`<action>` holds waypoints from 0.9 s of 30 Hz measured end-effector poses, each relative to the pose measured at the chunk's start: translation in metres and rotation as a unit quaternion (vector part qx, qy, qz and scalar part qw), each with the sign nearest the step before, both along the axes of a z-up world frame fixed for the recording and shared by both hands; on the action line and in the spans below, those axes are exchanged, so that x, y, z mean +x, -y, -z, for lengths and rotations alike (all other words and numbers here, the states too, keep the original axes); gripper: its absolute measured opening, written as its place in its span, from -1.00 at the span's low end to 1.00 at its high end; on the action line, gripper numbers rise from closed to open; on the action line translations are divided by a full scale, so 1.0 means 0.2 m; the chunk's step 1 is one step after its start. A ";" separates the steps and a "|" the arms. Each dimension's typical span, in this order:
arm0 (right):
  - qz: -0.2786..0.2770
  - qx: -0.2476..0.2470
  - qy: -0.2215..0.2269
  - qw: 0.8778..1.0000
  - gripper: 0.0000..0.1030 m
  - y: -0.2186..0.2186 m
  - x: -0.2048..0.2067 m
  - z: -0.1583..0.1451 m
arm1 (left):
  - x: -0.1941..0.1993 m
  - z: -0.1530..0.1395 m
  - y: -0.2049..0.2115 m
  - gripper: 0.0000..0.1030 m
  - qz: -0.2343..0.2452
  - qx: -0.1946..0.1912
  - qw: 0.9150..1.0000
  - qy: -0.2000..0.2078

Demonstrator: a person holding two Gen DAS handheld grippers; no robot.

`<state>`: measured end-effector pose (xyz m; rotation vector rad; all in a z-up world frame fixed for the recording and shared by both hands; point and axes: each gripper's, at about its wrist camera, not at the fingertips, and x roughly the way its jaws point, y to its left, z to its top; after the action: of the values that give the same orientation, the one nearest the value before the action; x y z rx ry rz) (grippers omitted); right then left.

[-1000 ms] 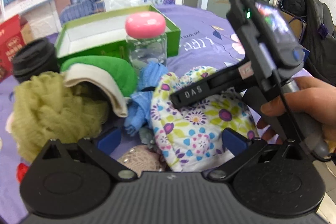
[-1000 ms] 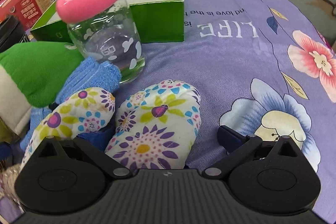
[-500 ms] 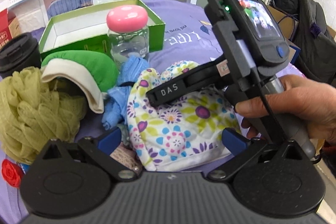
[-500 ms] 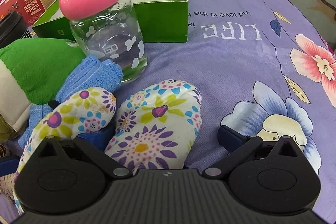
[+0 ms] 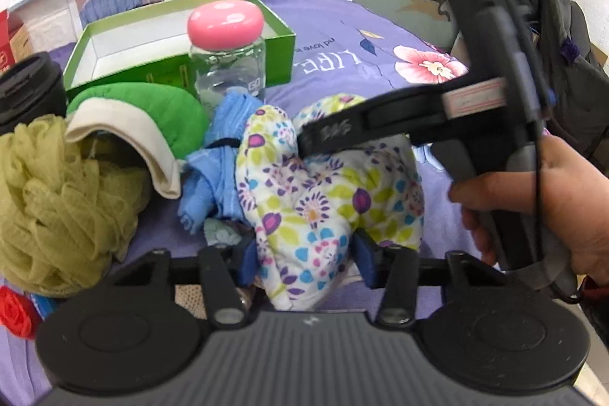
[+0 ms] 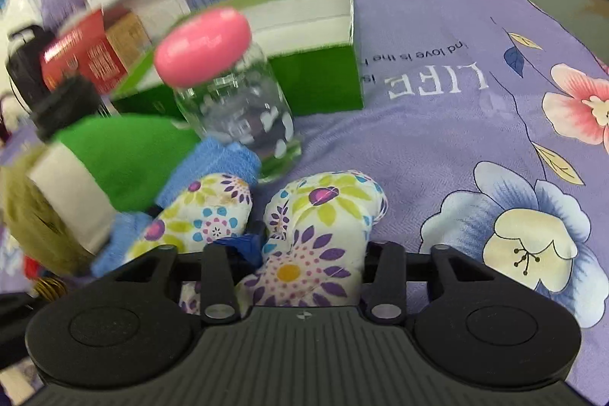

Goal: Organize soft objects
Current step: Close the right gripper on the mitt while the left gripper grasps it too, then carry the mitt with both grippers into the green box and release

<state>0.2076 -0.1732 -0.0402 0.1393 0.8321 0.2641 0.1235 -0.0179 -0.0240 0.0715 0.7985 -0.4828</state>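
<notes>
The floral mitt [image 5: 327, 193] lies on the purple cloth [image 6: 437, 124] just in front of the jar [image 5: 228, 63], with the blue towel [image 5: 217, 155] touching its left side and the green box [image 5: 182, 37] behind the jar. Both grippers are on it: the left gripper [image 5: 304, 255] has its fingers pinched on the mitt's near end, and the right gripper [image 6: 312, 246] has its fingers squeezed on the mitt's other lobe, fabric bulging between the pads. The mitt looks quilted, light and floppy, so it should sag and fold wherever it is not held; it is not fragile and its cloth should not slip much. A hold on thick padding, as here, seems safer than on a thin edge. The glass jar stands close and could tip if the mitt drags against it.
</notes>
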 end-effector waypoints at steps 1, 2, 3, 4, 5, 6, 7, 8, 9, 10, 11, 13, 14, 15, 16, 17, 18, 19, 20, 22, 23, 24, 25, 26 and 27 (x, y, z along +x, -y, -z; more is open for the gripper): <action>-0.003 -0.011 0.011 1.000 -0.61 -0.01 -0.02 -0.02 | -0.01 -0.01 0.00 -0.22 0.000 -0.001 1.000 0.002; -0.004 -0.012 0.020 1.000 -0.62 -0.01 -0.04 -0.04 | -0.01 -0.02 0.00 -0.29 -0.001 0.000 1.000 0.005; -0.007 -0.012 0.028 1.000 -0.63 -0.01 -0.06 -0.06 | -0.03 -0.04 0.00 -0.30 -0.002 0.001 1.000 0.009; -0.009 -0.015 0.039 0.999 -0.63 -0.02 -0.08 -0.09 | -0.04 -0.05 0.00 -0.30 0.000 0.001 1.000 0.013; -0.009 -0.018 0.054 0.998 -0.63 -0.02 -0.11 -0.13 | -0.05 -0.07 -0.01 -0.30 0.003 0.001 1.000 0.019; -0.012 -0.019 0.066 0.998 -0.63 -0.02 -0.13 -0.16 | -0.07 -0.10 -0.01 -0.30 0.002 -0.001 1.000 0.028; -0.014 -0.019 0.079 0.997 -0.63 -0.02 -0.14 -0.19 | -0.09 -0.12 -0.01 -0.30 -0.002 -0.001 0.999 0.037; -0.015 -0.016 0.084 0.996 -0.63 -0.02 -0.15 -0.20 | -0.10 -0.15 -0.01 -0.30 -0.005 0.002 0.999 0.047; -0.016 -0.009 0.085 0.996 -0.63 -0.01 -0.15 -0.20 | -0.12 -0.17 -0.02 -0.30 -0.008 0.003 0.998 0.055; -0.016 -0.004 0.088 0.996 -0.63 -0.02 -0.16 -0.21 | -0.14 -0.19 -0.03 -0.30 -0.010 0.004 0.998 0.060; -0.020 -0.001 0.094 0.995 -0.63 -0.02 -0.18 -0.23 | -0.15 -0.20 -0.03 -0.30 -0.012 0.006 0.998 0.065; -0.029 -0.003 0.106 0.994 -0.63 -0.05 -0.18 -0.27 | -0.14 -0.24 -0.06 -0.30 -0.022 0.001 0.997 0.071; -0.033 0.000 0.114 0.993 -0.63 -0.06 -0.17 -0.30 | -0.14 -0.26 -0.07 -0.30 -0.027 -0.006 0.997 0.072; -0.037 0.002 0.122 0.992 -0.63 -0.07 -0.17 -0.33 | -0.13 -0.28 -0.09 -0.30 -0.031 -0.011 0.997 0.072; -0.041 0.004 0.127 0.991 -0.62 -0.07 -0.16 -0.35 | -0.13 -0.30 -0.11 -0.29 -0.036 -0.016 0.996 0.075; -0.044 0.008 0.133 0.990 -0.62 -0.08 -0.15 -0.38 | -0.11 -0.32 -0.12 -0.29 -0.041 -0.020 0.996 0.078; -0.049 0.012 0.137 0.989 -0.62 -0.08 -0.13 -0.40 | -0.09 -0.35 -0.13 -0.29 -0.046 -0.022 0.995 0.082; -0.054 0.016 0.141 0.988 -0.62 -0.09 -0.10 -0.43 | -0.07 -0.38 -0.14 -0.29 -0.052 -0.025 0.994 0.088; -0.059 0.018 0.147 0.987 -0.62 -0.10 -0.07 -0.46 | -0.05 -0.41 -0.16 -0.29 -0.058 -0.027 0.993 0.097; -0.069 0.025 0.155 0.985 -0.62 -0.13 0.03 -0.53 | 0.02 -0.48 -0.18 -0.29 -0.069 -0.023 0.990 0.118; -0.074 0.030 0.159 0.984 -0.62 -0.14 0.09 -0.57 | 0.08 -0.51 -0.19 -0.29 -0.075 -0.020 0.989 0.126; -0.077 0.032 0.163 0.983 -0.62 -0.16 0.15 -0.61 | 0.14 -0.55 -0.20 -0.29 -0.079 -0.019 0.988 0.133; -0.080 0.033 0.165 0.982 -0.62 -0.17 0.21 -0.64 | 0.21 -0.58 -0.20 -0.29 -0.086 -0.017 0.986 0.139; -0.084 0.037 0.168 0.982 -0.62 -0.18 0.28 -0.67 | 0.28 -0.62 -0.21 -0.29 -0.093 -0.015 0.985 0.145; -0.086 0.039 0.169 0.981 -0.62 -0.19 0.35 -0.70 | 0.35 -0.65 -0.22 -0.28 -0.099 -0.011 0.983 0.153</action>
<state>0.2777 -0.1347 0.0998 0.0923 0.4963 0.4704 0.1925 0.0267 0.1053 0.0448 0.4919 -0.2829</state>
